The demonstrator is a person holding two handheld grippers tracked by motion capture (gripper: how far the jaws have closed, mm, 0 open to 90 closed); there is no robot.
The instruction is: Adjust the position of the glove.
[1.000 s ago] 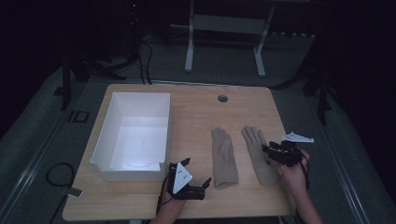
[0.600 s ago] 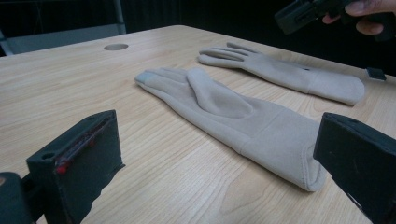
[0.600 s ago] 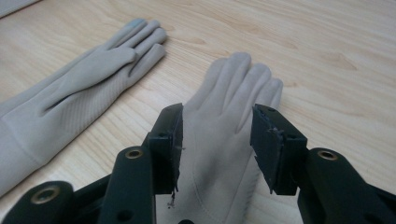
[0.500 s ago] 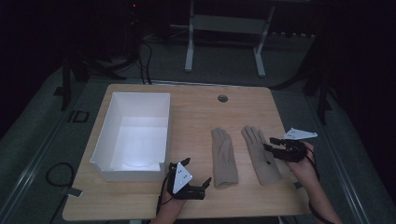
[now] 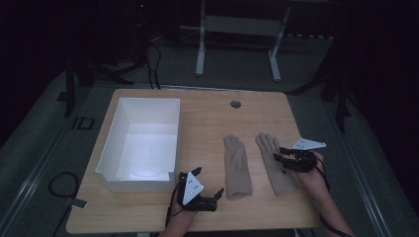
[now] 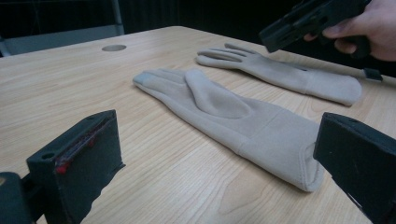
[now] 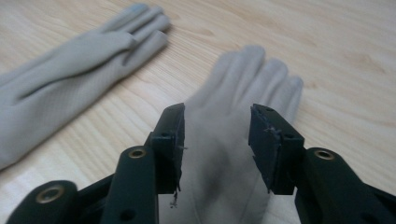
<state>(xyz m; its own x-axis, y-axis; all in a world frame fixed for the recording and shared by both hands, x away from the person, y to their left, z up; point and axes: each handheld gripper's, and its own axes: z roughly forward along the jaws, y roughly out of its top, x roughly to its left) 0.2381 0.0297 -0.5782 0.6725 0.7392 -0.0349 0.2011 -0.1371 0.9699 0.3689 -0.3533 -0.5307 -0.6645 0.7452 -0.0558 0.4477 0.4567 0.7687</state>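
Lying flat on the wooden surface (image 5: 148,217), the right-hand glove (image 5: 276,165) has its fingers pointing away from the person and its cuff toward them. The right hand-held gripper (image 5: 281,154) hangs just over its palm; in the right gripper view its jaws are partly spread, having just been closing a little, with the tan fabric seen between and below them but not pinched. The second glove (image 5: 236,165) lies just beside the first, parallel and apart from it (palm up, thumb folded across, a grey tip on one finger). The left hand-held gripper (image 5: 210,190) sits low by that glove's cuff, jaws spread wide and holding nothing. A white open box (image 5: 111,148) stands at the left of the surface, well apart from both gloves, and looks like the likely place for them.

The main risk, as I judge it, is a shallow bite: the fabric lies flat and thin, so the pads may close on the wood or catch a single layer that slips out on the lift. Gripping at mid-palm would also let fingers and cuff droop, and a trailing end could drag across the neighbouring glove or snag the box rim.
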